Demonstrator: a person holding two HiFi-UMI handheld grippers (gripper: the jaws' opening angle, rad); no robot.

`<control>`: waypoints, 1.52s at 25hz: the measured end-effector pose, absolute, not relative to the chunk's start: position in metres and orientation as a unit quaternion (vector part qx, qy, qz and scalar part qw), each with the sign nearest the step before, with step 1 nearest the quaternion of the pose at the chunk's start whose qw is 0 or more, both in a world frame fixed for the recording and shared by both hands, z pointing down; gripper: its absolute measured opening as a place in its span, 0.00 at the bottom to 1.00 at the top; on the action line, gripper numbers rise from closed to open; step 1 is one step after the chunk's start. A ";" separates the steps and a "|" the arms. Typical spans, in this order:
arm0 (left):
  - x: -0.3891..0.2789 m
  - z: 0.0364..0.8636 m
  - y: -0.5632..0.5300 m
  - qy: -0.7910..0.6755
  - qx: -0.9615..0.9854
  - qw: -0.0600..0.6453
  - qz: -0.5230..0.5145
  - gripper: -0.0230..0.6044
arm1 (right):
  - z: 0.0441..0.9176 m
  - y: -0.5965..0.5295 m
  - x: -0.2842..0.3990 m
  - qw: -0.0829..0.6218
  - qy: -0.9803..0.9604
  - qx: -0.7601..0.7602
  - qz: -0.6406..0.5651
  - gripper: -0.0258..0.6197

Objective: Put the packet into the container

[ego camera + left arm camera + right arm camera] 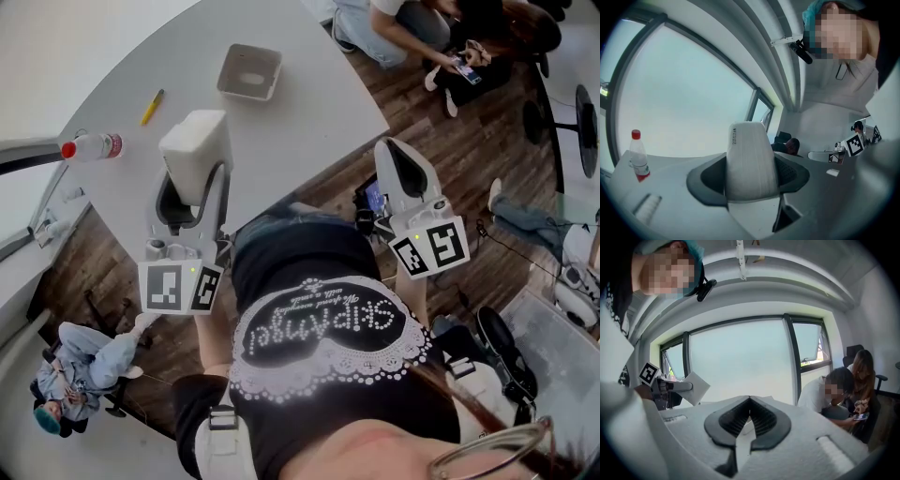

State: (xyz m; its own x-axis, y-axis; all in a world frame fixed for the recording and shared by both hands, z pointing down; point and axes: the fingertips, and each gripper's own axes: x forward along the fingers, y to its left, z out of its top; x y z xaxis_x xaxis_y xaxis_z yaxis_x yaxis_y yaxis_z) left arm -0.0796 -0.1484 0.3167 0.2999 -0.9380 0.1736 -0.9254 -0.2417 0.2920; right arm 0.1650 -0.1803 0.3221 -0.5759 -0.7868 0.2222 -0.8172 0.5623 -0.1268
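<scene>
Above the near part of the desk (309, 112), gripping the white packet (194, 141) by its lower half in the left gripper (195, 192), jaws parted just its width, with the container (275, 75) well apart farther back. Liable to tilt or slip in so low a hold on the way across, or to catch the rim and land outside if released early. No help ready from the right gripper (398, 161), jaws pressed together on nothing.

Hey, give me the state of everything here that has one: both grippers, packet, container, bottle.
left gripper: shut on the packet.
right gripper: shut, nothing between its jaws.
packet: clamped in the left gripper, not yet in the container.
container: open-topped, looks empty.
bottle: upright, red cap on.
</scene>
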 end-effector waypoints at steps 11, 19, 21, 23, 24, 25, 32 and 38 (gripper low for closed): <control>-0.088 0.318 -0.162 -0.575 0.798 0.178 -0.012 0.48 | 0.317 -0.178 0.157 0.075 -0.872 0.470 0.116 0.04; -0.082 0.323 -0.175 -0.550 0.815 0.184 0.003 0.48 | 0.320 -0.179 0.157 0.075 -0.861 0.488 0.124 0.04; -0.082 0.326 -0.176 -0.544 0.818 0.188 0.008 0.48 | 0.320 -0.178 0.157 0.078 -0.858 0.493 0.125 0.04; -0.082 0.327 -0.176 -0.542 0.818 0.192 0.009 0.48 | 0.319 -0.178 0.158 0.079 -0.856 0.496 0.125 0.04; -0.082 0.327 -0.176 -0.542 0.818 0.193 0.009 0.48 | 0.319 -0.178 0.158 0.079 -0.855 0.498 0.125 0.04; -0.082 0.327 -0.176 -0.542 0.818 0.193 0.008 0.48 | 0.318 -0.178 0.159 0.079 -0.854 0.499 0.124 0.04; -0.087 0.328 -0.179 -0.545 0.818 0.186 0.016 0.48 | 0.318 -0.177 0.158 0.079 -0.852 0.502 0.127 0.04; -0.092 0.319 -0.196 -0.540 0.825 0.168 0.012 0.48 | 0.320 -0.174 0.156 0.082 -0.845 0.511 0.134 0.04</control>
State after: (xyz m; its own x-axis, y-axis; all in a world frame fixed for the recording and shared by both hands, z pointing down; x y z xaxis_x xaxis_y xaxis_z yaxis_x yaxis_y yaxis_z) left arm -0.0921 -0.1961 0.3186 0.4168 -0.8863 0.2018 -0.8946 -0.3606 0.2639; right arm 0.1560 -0.1743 0.3202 -0.4652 -0.8414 0.2751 -0.8852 0.4426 -0.1433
